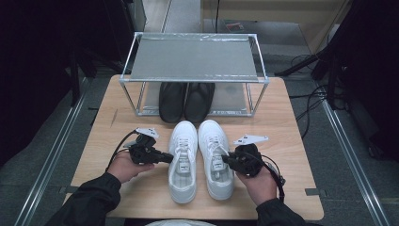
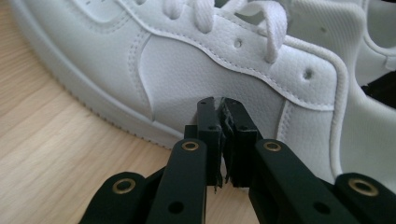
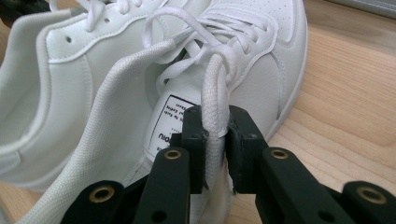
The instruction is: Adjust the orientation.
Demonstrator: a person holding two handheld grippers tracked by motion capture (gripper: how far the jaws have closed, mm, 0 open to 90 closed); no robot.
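Two white sneakers stand side by side mid-table, toes pointing away: the left sneaker [image 1: 183,162] and the right sneaker [image 1: 215,157]. My left gripper [image 1: 167,157] sits at the left sneaker's outer side. In the left gripper view its jaws [image 2: 219,105] are shut together just short of the sneaker's leather side [image 2: 187,65], with nothing seen between them. My right gripper [image 1: 227,160] is at the right sneaker's outer side. In the right gripper view it [image 3: 215,119] is shut on a white shoelace [image 3: 213,79] that loops up from the right sneaker [image 3: 261,60].
A metal shoe rack [image 1: 193,59] stands at the table's far side, with a pair of black shoes [image 1: 186,101] on its lower shelf. Bare wooden table [image 1: 282,136] lies to either side of the sneakers. Cables trail from both grippers.
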